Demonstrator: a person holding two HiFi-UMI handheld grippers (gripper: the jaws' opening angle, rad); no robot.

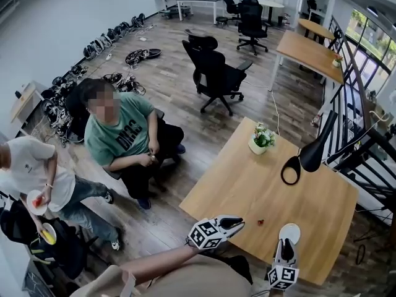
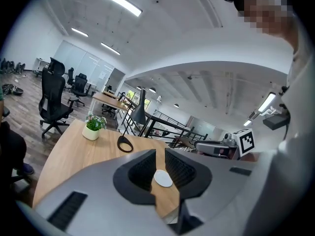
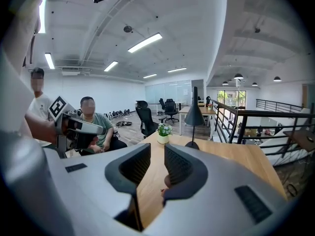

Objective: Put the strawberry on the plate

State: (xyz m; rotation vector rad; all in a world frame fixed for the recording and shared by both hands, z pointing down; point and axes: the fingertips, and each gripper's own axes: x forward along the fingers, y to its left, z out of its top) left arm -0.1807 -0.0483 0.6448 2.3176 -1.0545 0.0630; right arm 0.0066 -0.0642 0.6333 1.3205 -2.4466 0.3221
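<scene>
A small red strawberry [image 1: 260, 221] lies on the wooden table [image 1: 260, 184] near its front edge. To its right sits a white plate [image 1: 293, 229], partly covered by my right gripper [image 1: 286, 241], which hovers over the plate's near side, shut and empty. My left gripper [image 1: 239, 222] points at the strawberry from the left, a short way off, shut and empty. In the left gripper view the plate [image 2: 163, 178] shows through the narrow gap of my left gripper [image 2: 160, 152]. In the right gripper view a pinkish bit, likely the strawberry [image 3: 167, 180], peeks past the right jaw of my right gripper [image 3: 157, 150].
A potted plant [image 1: 260, 140] and a black desk lamp [image 1: 309, 156] stand farther back on the table. A seated person [image 1: 120, 135] and a standing person [image 1: 31, 172] are to the left. Office chairs [image 1: 216, 73] stand beyond.
</scene>
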